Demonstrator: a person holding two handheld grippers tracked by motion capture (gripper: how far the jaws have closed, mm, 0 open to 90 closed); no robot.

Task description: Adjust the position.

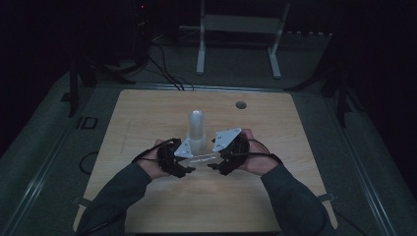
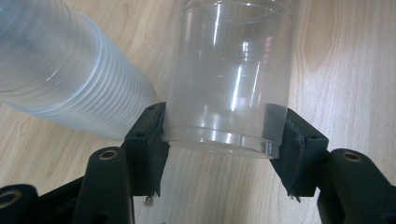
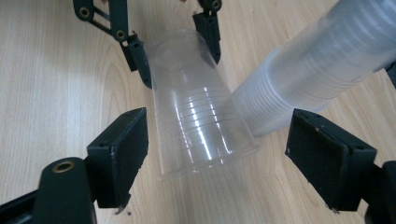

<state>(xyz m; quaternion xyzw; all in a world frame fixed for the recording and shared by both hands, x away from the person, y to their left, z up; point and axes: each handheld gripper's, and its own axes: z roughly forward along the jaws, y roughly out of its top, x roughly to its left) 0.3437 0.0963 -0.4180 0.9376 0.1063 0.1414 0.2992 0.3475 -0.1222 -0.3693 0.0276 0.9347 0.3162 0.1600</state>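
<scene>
Clear cup (image 2: 229, 79) lying sideways near the table's (image 1: 147, 113) middle, base pinched by the left gripper (image 2: 224, 135), right gripper (image 3: 217, 154) spread wide around its rim — not touching, cup stack (image 3: 308, 70) just beside — no writing legible.

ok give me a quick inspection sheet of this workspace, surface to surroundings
surface: light wooden table, with a round grommet hole near its far edge
job's things: single clear cup lying sideways, held off the table; stack of clear cups standing upright beside it
clutter: nothing seen
grippers: left gripper shut on the single clear cup near its base; right gripper open, its fingers either side of the cup's rim, not touching
cables: black cables trail from both grippers past the wrists; more cables lie on the floor behind
surroundings: dark room, white frame stand beyond the table
</scene>
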